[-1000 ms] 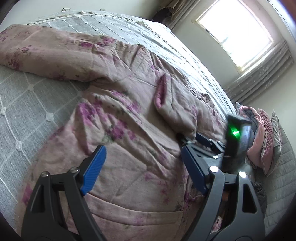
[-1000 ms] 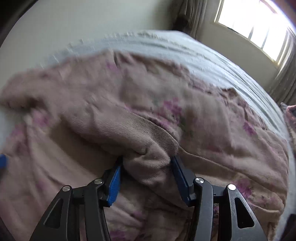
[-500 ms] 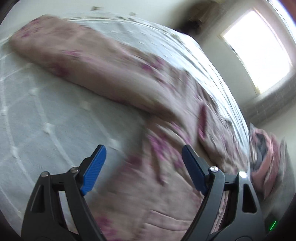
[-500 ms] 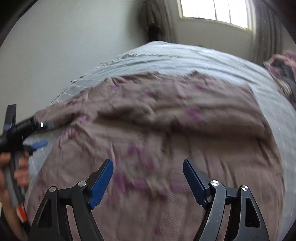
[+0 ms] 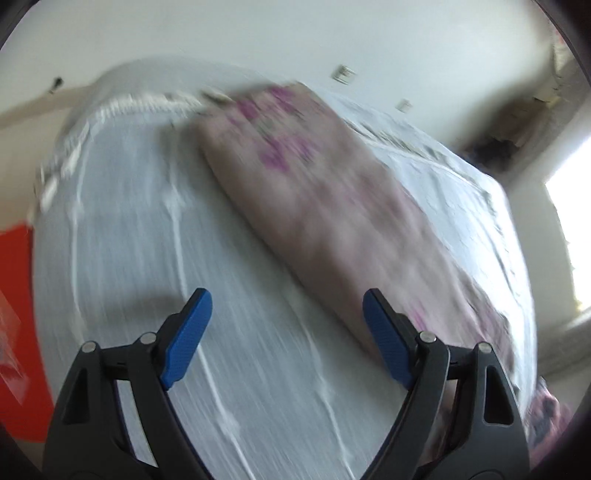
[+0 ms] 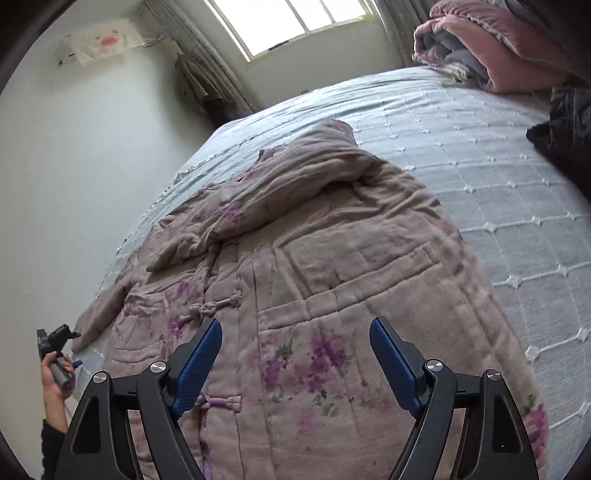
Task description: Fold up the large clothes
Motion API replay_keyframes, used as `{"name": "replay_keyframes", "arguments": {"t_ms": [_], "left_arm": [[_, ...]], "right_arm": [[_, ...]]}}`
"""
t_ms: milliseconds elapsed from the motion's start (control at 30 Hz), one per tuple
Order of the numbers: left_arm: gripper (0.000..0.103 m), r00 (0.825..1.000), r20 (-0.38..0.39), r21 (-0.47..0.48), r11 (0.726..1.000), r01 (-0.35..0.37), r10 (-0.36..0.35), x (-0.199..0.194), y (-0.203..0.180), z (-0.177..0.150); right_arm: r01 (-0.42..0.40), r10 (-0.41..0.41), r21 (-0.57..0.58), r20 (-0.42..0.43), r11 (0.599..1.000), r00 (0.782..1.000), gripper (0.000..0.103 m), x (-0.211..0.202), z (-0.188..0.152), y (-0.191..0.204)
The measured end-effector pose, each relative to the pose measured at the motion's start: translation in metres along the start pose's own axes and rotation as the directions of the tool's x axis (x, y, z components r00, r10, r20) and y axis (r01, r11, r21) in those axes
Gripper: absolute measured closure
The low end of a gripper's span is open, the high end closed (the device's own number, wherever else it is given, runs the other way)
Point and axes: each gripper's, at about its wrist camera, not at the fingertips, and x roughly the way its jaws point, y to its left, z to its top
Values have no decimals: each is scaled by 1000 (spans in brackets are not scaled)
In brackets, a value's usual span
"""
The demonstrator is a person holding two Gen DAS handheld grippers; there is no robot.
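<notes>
A quilted pink floral jacket (image 6: 332, 258) lies front up on the pale blue bedspread (image 6: 498, 166), its knot buttons down the middle. One sleeve (image 6: 295, 177) is folded across the chest. My right gripper (image 6: 295, 325) hovers above the jacket's lower front, jaws opening, nothing between the pads. The left wrist view is blurred: my left gripper (image 5: 286, 299) stands open over bare bedspread (image 5: 129, 221), with the other sleeve (image 5: 314, 184) stretching away to its upper right. A hand (image 6: 55, 376) holds that left gripper at the far left of the right wrist view.
A folded pink blanket (image 6: 498, 48) and a dark garment (image 6: 565, 129) lie at the bed's far right. A window (image 6: 295, 22) with curtains is behind the bed. A white wall runs along the left side. Something orange (image 5: 22, 332) shows past the bed's edge.
My right gripper let go of the folded sleeve, opened and drew back over the jacket's lower front. My left gripper swung off the jacket's body toward the outstretched sleeve and bare bedspread.
</notes>
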Motion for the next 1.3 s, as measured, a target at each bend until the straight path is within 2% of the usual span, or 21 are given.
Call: {"name": "replay_keyframes", "arguments": {"t_ms": [67, 167, 233, 267, 300, 367, 433, 500, 633, 767, 833, 867, 967, 1067, 1133, 1200, 1267, 1300], "left_arm": [[19, 999, -25, -13, 999, -39, 39, 16, 4, 17], [18, 996, 31, -7, 997, -82, 82, 28, -5, 34], [17, 997, 42, -12, 997, -72, 72, 34, -10, 45], [18, 998, 52, -9, 999, -42, 42, 38, -13, 50], [23, 998, 49, -2, 1000, -24, 24, 39, -16, 54], [80, 999, 36, 7, 999, -39, 38, 42, -17, 66], [87, 999, 41, 13, 1000, -27, 27, 35, -19, 75], [88, 994, 107, 20, 1000, 12, -14, 14, -25, 85], [89, 964, 256, 118, 992, 41, -71, -52, -72, 92], [89, 911, 362, 240, 964, 110, -195, -120, -132, 80], [89, 883, 384, 338, 931, 137, -270, -150, -167, 64], [89, 866, 389, 398, 905, 150, -315, -168, -190, 49], [89, 832, 362, 503, 840, 205, -420, -204, -234, 9], [89, 804, 279, 589, 755, 289, -525, -232, -281, -47], [89, 793, 178, 622, 691, 368, -583, -242, -308, -87], [89, 767, 80, 644, 620, 448, -637, -249, -331, -134], [89, 751, 37, 686, 564, 460, -659, -248, -356, -180], [89, 754, 15, 704, 542, 458, -657, -240, -372, -203]], "right_arm": [[1, -1, 0, -6, 1000, 1000, 20, 0, -6, -1], [19, -19, -26, -2, 999, 1000, 20, -1, -8, 2], [19, -18, -27, 4, 999, 1000, 20, -2, -9, 3], [12, -12, -20, 4, 1000, 1000, 20, -2, -10, 2], [5, -5, -14, 3, 1000, 1000, 20, -4, -10, 1], [-7, 7, -9, 0, 1000, 1000, 20, -4, -10, 0], [-9, 9, -15, 11, 1000, 1000, 20, -7, -10, 2], [-22, 22, -14, 28, 1000, 999, 20, -12, -8, 2], [-45, 45, 1, 42, 999, 998, 20, -18, -6, -1], [-74, 73, 22, 50, 997, 996, 20, -26, -4, -3], [-79, 78, 22, 65, 997, 995, 20, -33, -2, -4], [-76, 74, 19, 74, 997, 995, 20, -36, -1, -4], [-47, 46, 9, 100, 999, 994, 20, -45, 2, -6], [-23, 20, 21, 113, 1000, 993, 20, -51, 5, -13], [-21, 17, 38, 115, 999, 993, 20, -54, 6, -19], [-28, 20, 65, 119, 997, 993, 20, -55, 6, -25], [-40, 30, 93, 112, 995, 993, 20, -54, 6, -30], [-47, 36, 104, 105, 993, 994, 20, -53, 6, -32]]}}
